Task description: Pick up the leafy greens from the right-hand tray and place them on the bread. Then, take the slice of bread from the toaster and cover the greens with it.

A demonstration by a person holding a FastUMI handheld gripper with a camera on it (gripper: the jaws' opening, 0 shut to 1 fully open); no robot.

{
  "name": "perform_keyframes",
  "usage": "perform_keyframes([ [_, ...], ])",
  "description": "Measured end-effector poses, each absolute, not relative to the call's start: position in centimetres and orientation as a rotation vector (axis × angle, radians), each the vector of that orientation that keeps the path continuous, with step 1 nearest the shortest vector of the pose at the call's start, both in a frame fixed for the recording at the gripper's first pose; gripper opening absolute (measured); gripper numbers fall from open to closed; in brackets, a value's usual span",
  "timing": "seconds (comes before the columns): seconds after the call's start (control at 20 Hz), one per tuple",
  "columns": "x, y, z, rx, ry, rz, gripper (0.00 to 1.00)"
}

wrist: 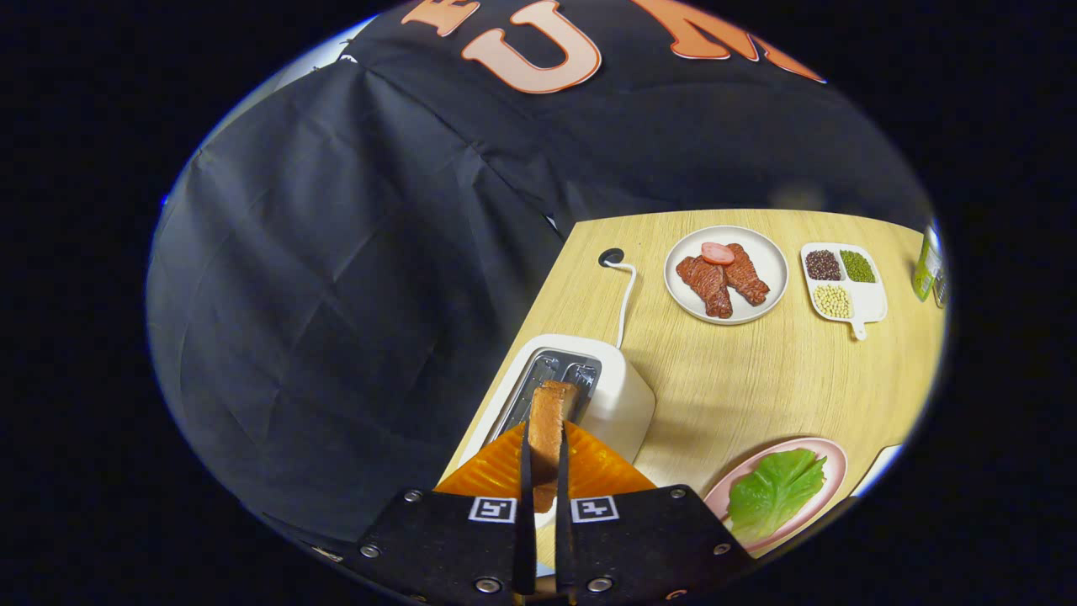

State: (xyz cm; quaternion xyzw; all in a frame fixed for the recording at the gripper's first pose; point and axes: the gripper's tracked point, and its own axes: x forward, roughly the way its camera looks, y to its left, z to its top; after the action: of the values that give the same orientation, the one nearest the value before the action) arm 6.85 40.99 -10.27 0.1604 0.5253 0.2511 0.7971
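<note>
Bread slice (549, 429): held upright, edge-on to the camera, between the two fingers of the gripper (543, 471). Both fingers press on its flat faces, so the gripper is clamped on the slice. The slice sits just above the slots of the toaster (618, 400); whether its lower end is inside a slot or clear of it cannot be told, since the fingers cover that part.

Toaster: white body, metal slotted top, standing near the left edge of the wooden table (740, 379). A white cord (624, 303) runs from its back to a round dark grommet (612, 257) in the tabletop.

Leafy greens (774, 492): one green leaf lying flat on a pink plate (829, 459), to the right of the fingers and near the front of the table (any bread beneath the leaf is not visible from this angle).

Beyond the toaster, well apart from it: a white round plate (770, 252) carrying two reddish-brown pieces of meat (722, 282) with a pink round slice (718, 252) resting on top of them. Just right of that plate, a white divided dish (871, 299) with a short handle holds three lots of beans in separate compartments: dark, green and pale yellow. At the far right table edge, a green-labelled container (928, 269), partly cut off.
</note>
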Motion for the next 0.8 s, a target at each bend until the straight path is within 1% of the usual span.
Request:
perform_keyframes([
  [0.35, 5.3, 36.8, -6.7, 0.430, 1.032, 0.583, 0.09],
  [0.55, 4.3, 33.5, -7.2, 0.449, 1.015, 0.561, 0.09],
  [0.8, 3.5, 28.1, -9.7, 0.498, 1.043, 0.473, 0.09],
])
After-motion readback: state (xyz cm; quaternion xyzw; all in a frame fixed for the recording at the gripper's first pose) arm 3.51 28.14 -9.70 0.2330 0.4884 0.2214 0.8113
